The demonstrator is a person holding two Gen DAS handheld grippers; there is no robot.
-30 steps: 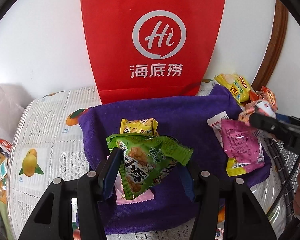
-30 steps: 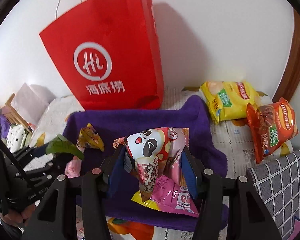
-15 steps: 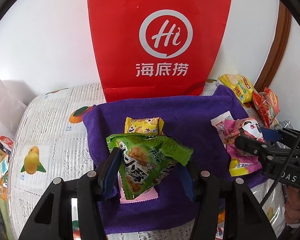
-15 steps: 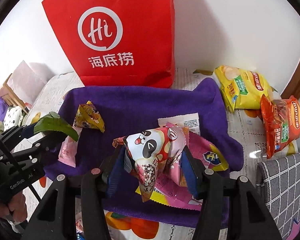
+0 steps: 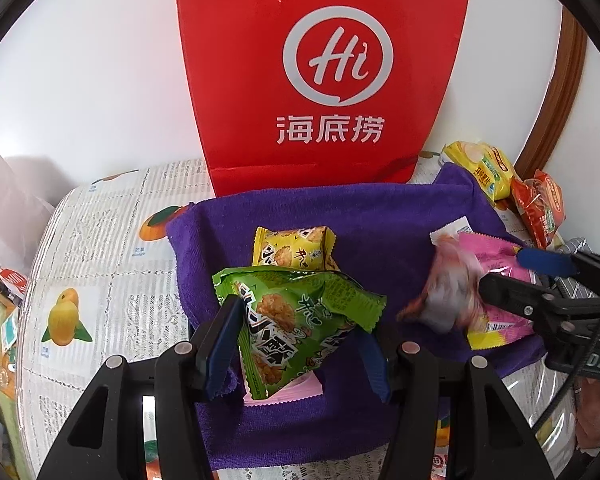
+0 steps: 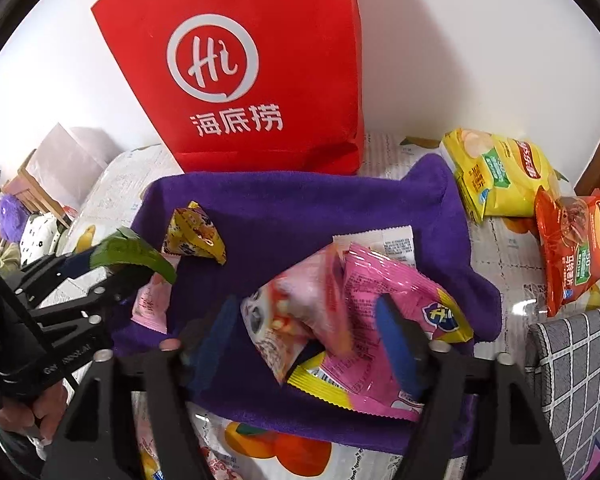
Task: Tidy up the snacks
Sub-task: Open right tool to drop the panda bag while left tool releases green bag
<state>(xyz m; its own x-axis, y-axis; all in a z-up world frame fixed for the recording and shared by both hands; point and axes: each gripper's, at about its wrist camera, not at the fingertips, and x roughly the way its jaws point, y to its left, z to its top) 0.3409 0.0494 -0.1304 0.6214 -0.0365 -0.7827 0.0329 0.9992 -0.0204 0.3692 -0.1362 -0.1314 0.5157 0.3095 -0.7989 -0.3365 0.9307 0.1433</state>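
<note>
Snacks on the purple towel [image 5: 380, 216], one held, one let go

Left wrist view: left hand-held gripper [image 5: 296, 348] grasps the green snack packet [image 5: 296, 320] over the towel's near half. Right wrist view: right hand-held gripper [image 6: 312, 336], jaws just opening, is released; the blurred panda packet [image 6: 296, 320] sits loose between them, above the towel's near edge.

The left gripper [image 5: 296, 340] points steeply down with its jaws clamped on a green snack packet [image 5: 296, 320], while the right gripper [image 6: 312, 336] — tilted down alike — has just been opening its jaws, a blurred panda-print packet [image 6: 288, 320] loose between them.
</note>
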